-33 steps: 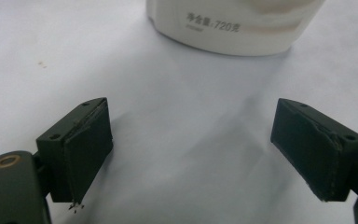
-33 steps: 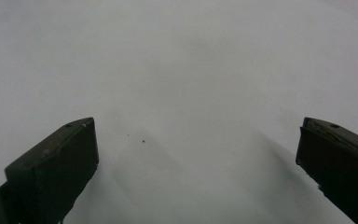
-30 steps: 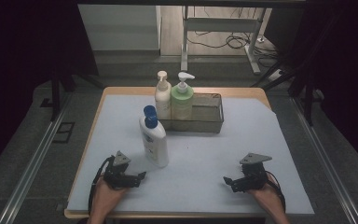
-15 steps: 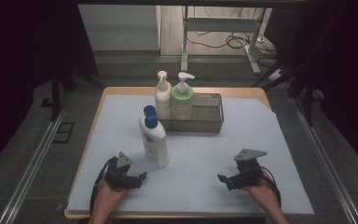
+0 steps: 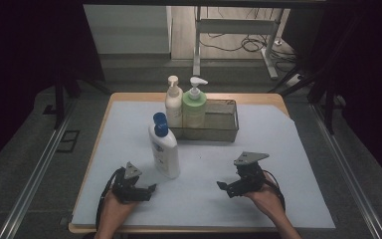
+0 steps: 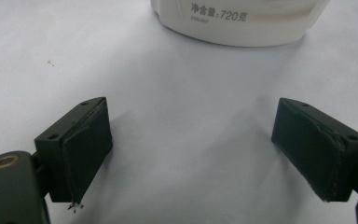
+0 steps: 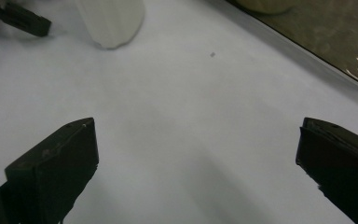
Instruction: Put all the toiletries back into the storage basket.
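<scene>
Both of your grippers rest released near the front edge, with the white bottle just ahead of the left one.

Your left gripper [image 5: 149, 188] sits near the front-left corner of the white sheet [image 5: 288, 149], jaws spread wide with nothing between them; your right gripper [image 5: 222, 187] lies toward the front-right, jaws likewise parted over bare sheet. Just beyond your left gripper stands the white bottle with the blue cap [image 5: 164, 147], upright left of centre; the left gripper view reads "净含量: 720克" near its base [image 6: 235, 21]. Farther back, near the rear edge, a wire basket [image 5: 224, 130] holds a cream pump bottle [image 5: 173, 102] and a green pump bottle [image 5: 194, 105] side by side at its left end; their labels are too small to read.
</scene>
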